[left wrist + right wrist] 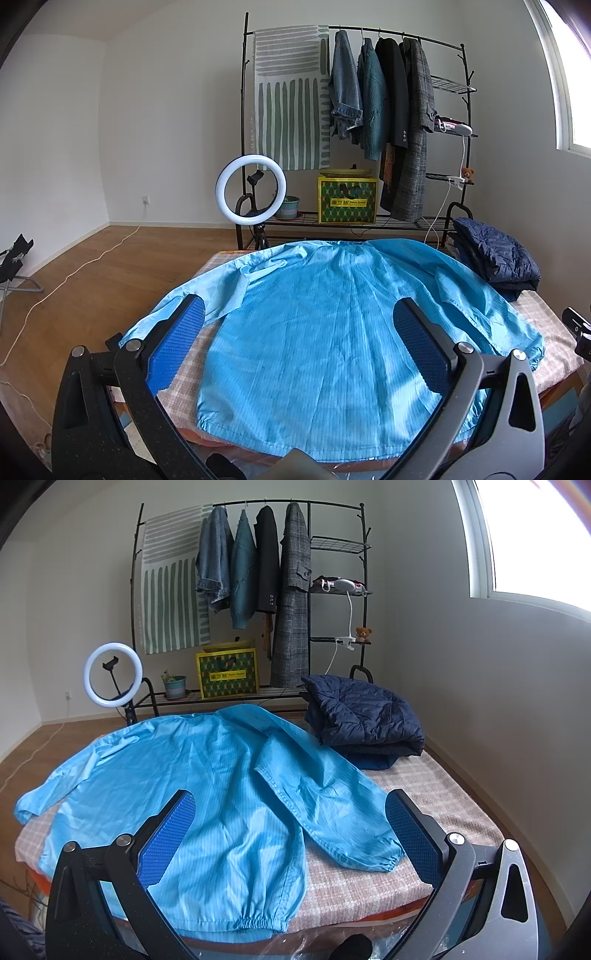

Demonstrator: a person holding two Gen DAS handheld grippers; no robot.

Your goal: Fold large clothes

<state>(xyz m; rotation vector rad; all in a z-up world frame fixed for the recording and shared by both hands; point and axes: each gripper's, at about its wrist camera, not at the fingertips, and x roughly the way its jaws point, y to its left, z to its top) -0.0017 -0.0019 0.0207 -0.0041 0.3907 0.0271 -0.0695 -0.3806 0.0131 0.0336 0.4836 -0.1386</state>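
Note:
A large light blue jacket [317, 332] lies spread flat on the checked table cover [546, 332], hem toward me and both sleeves out to the sides. My left gripper [299, 314] hovers open above the jacket's body, nothing between its blue pads [181, 332]. In the right wrist view the same blue jacket [177, 775] shows its right sleeve [332, 805] running down to an elastic cuff. My right gripper [290, 808] is open above that sleeve and the hem, holding nothing.
A folded dark navy quilted jacket [365, 712] sits on the table's far right corner. Behind the table stand a clothes rack [369, 92] with hanging coats, a yellow box [347, 199] and a ring light [251, 188]. A cable runs over the wooden floor at left.

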